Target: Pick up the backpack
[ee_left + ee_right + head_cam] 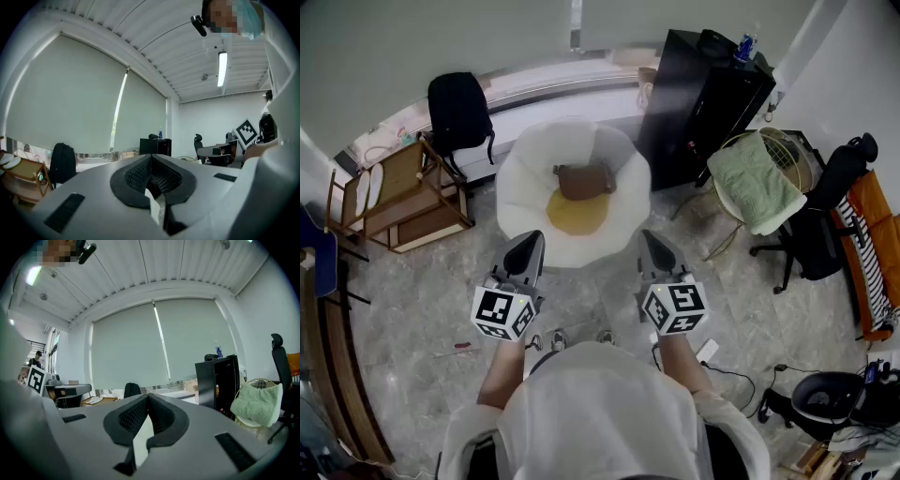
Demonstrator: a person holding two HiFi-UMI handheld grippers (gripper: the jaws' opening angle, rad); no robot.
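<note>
backpack [459, 111]: black matt cloth | armchair [525, 173]: white plush fabric | shelf [405, 199]: bare light wood | floor [422, 305]: grey marbled stone, slight sheen | cabinet [694, 103]: smooth black finish | blanket [755, 183]: green knitted cloth

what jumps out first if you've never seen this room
The big white round lounge chair with a yellow cushion fills the middle of the head view. Just below it the left gripper and right gripper are held side by side, both shut and empty. The black backpack stands apart at the upper left, against the window ledge.
</note>
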